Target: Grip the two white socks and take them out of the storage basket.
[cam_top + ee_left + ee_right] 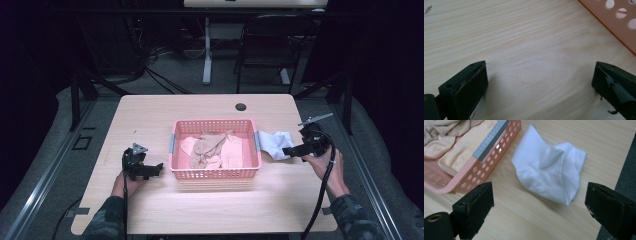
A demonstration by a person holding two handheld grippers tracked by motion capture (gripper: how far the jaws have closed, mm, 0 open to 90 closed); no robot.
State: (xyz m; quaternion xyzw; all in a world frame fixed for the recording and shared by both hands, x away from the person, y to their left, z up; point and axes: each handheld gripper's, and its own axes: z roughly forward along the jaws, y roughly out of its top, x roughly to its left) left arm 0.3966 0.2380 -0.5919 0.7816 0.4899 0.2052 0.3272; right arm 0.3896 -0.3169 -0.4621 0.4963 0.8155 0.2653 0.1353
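High view: a pink perforated basket [216,172] is seen at the middle of a light wooden table [210,210], with beige and peach-coloured garments [212,147] heaped inside it. A white sock [275,142] lies crumpled on the tabletop just beside the basket's right wall, near a grey handle block [257,141] fitted on that rim. The right gripper [291,150] is held in the person's right hand [327,165] just to the right of the sock, jaws pointed toward it. In the right gripper view the jaws are spread wide with nothing between them — the sock [551,176] lies on the wood ahead of them, and the basket's corner [489,160] sits to its left. The left gripper [152,170] is held in the left hand [125,182] just left of the basket; its jaws are likewise spread wide and empty over bare wood in the left gripper view, where the pink wall [616,22] crosses the upper right corner. Whether either gripper touches the table cannot be judged — the high view is too small.
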